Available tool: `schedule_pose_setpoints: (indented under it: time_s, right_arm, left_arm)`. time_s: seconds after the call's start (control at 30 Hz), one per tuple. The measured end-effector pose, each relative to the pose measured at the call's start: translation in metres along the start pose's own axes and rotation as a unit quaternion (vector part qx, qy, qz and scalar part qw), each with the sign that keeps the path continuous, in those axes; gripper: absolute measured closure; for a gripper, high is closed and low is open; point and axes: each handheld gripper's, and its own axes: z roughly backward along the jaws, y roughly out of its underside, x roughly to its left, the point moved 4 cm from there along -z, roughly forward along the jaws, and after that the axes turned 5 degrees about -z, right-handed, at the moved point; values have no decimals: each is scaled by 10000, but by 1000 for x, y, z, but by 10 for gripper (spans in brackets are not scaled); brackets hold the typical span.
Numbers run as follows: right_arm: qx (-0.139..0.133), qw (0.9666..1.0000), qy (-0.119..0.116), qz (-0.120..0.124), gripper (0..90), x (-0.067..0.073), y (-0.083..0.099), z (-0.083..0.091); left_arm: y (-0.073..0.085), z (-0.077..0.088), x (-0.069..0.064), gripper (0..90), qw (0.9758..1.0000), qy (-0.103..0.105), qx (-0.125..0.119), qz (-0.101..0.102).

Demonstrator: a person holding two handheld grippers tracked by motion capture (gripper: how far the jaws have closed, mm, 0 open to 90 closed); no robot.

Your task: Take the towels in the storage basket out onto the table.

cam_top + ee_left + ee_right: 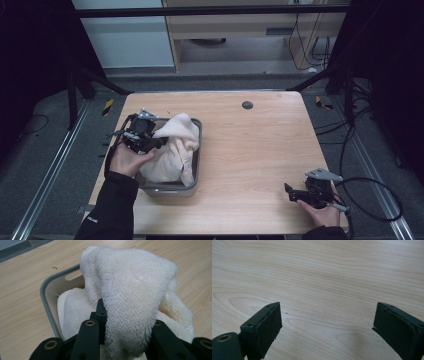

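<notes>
On the light wooden table (250, 150), high view: left gripper (159, 142) bites a cream terry towel (175, 145) heaped in a grey rectangular plastic bin (198, 150) at left; right gripper (292, 194) idle near the front-right corner. Left gripper view: jaws pinch a towel (130, 302) fold above the bin (47, 307). Right gripper view: jaws spread wide over bare wood (324, 277).

Setting: laboratory or test room. Evidence: wooden tabletop (250, 150) inside black metal framing (210, 11); floor rails (50, 170); grey carpet (30, 150); loose cables (320, 45) by light-wood cabinets (240, 25); yellow-black hazard tape (107, 106).
</notes>
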Motion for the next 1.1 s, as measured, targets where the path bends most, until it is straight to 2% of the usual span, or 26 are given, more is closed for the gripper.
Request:
schedule_pose_setpoints:
  time_s: [0.67, 0.77, 1.1]
  right_arm:
    - [-7, 10000, 28, 23, 80, -1, 0, 0]
    - [1, 10000, 17, 5, 80, -1, 0, 0]
    - [-13, 10000, 15, -9, 80, -1, 0, 0]
  left_arm:
    - [-23, 50, 6, 727, 9989, -97, -442, -86]
    - [-27, 57, 6, 726, 9987, -132, -470, -145]
    - [-35, 74, 9, 726, 9982, -156, -569, -136]
